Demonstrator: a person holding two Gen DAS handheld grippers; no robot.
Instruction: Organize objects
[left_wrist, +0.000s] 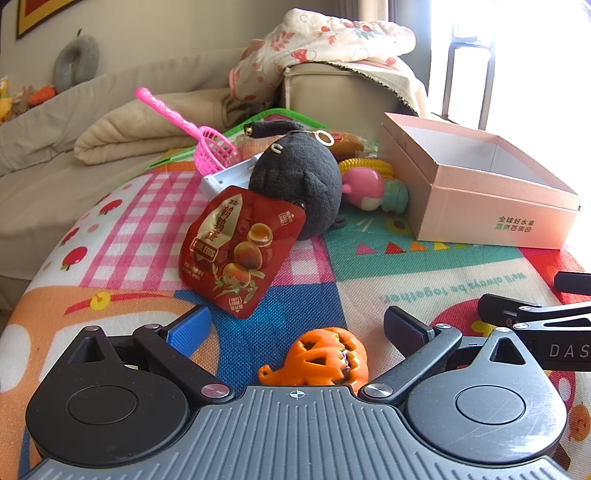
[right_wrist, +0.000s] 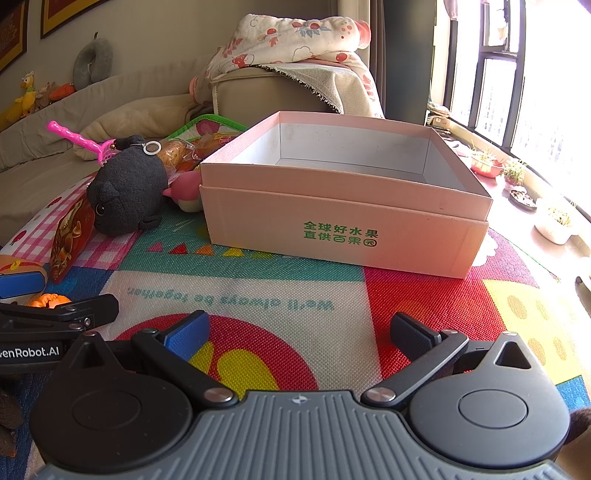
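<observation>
Left gripper (left_wrist: 295, 328): jaws spread wide, nothing held, orange pumpkin toy (left_wrist: 325, 360) lying on the mat between and just near of them. Right gripper (right_wrist: 299, 332): jaws spread, nothing held, pink box (right_wrist: 343, 229) seen open at far centre. Risk judged: the rounded pumpkin may be squeezed out sideways if gripped off-centre; red snack pouch (left_wrist: 238, 251) nearby may be nudged

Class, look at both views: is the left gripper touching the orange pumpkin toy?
Apart. In the left wrist view the left gripper is open, and mat shows between each of its fingers and the orange pumpkin toy lying between them.
</observation>
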